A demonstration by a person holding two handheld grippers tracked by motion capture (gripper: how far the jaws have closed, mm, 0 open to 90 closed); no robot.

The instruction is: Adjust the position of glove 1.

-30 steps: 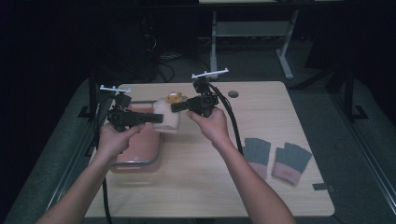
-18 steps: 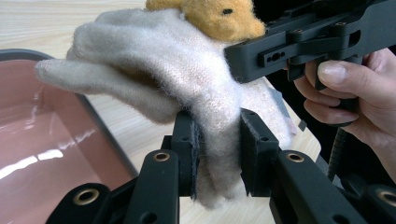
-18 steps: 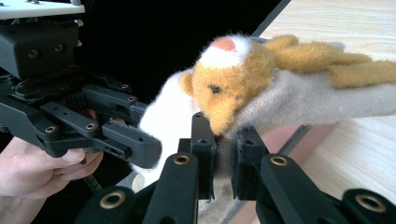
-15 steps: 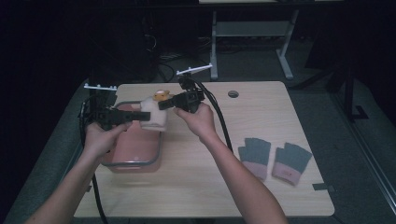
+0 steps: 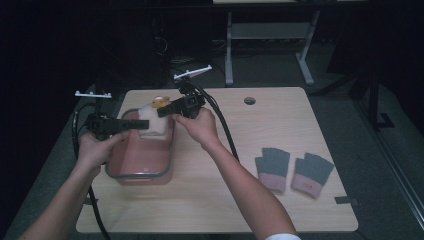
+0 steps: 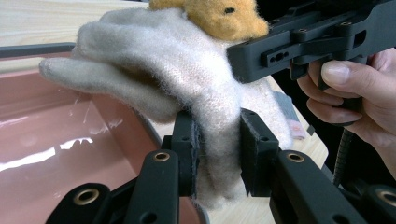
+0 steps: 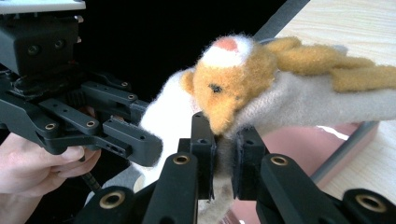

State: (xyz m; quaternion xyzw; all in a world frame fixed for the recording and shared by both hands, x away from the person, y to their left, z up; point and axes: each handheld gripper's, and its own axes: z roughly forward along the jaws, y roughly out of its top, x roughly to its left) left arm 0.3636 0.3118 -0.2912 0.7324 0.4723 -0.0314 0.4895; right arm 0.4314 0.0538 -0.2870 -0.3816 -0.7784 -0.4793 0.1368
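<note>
Fuzzy mitten (image 5: 156,120) held above the tub (image 5: 167,165).
Left gripper (image 6: 217,154) and right gripper (image 7: 225,161) each pinch its woolly fabric; smooth pink tub, rounded rim, sits near the table's (image 5: 280,200) left edge.

On the counter (image 5: 280,125), a tub (image 5: 142,172) sits toward the left side, near the left edge. A fuzzy mitten (image 5: 156,120) with a small animal head (image 5: 160,102) on top hangs above the tub's far end, held between the two tools. The left tool (image 5: 142,125) reaches in from the left and grips the mitten's near part; the right tool (image 5: 165,111) comes in from the right and grips it just under the animal head. A pair of gloves (image 5: 292,170) lies side by side on the right part of the counter, well apart from the tub. A round hole (image 5: 249,100) sits in the counter near its far edge, right of the tools.
</note>
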